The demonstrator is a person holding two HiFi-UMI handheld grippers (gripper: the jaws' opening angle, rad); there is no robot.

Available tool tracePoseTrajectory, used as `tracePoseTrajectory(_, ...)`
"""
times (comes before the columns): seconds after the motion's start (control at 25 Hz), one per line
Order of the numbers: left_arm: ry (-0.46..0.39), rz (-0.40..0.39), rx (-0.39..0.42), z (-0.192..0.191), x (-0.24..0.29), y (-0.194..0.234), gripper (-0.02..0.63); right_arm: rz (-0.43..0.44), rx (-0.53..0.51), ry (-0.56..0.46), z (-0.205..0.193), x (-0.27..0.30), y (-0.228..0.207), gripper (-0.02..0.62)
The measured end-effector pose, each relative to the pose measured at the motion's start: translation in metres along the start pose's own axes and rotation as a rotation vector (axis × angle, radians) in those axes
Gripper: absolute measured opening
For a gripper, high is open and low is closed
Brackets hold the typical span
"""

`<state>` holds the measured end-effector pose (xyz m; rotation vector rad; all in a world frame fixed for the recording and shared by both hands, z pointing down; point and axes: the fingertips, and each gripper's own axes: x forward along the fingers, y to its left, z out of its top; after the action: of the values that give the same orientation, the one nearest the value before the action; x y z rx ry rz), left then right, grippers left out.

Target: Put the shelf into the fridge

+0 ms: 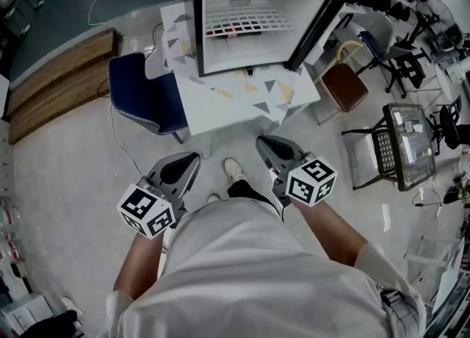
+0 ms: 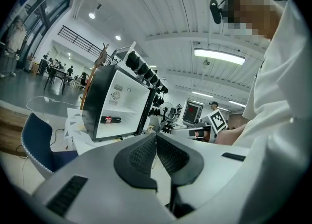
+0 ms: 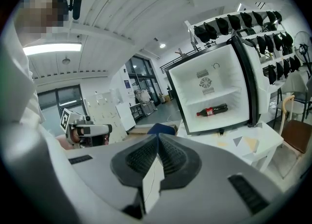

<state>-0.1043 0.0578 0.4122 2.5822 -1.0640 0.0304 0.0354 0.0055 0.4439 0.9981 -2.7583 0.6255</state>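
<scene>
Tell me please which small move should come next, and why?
Probably reach the right hand-held gripper to the open fridge door and swing it shut: a wire shelf seems already inside, and that one and the left hand-held gripper are shut, empty.

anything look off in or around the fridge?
One thing only: a bottle lies on its side in the bottom of the open fridge rather than standing upright. Nothing looks spilled, broken or askew otherwise, as far as these views show.
</scene>
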Motion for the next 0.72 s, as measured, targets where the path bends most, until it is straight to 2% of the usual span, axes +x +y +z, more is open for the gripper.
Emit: tracePoseTrajectory(0.72, 0.011, -0.004, -0.022, -0.004, 0.017, 0.004, 0.018, -0.018, -0.067, 0.013, 0.005, -0.003, -0.013, 0.009)
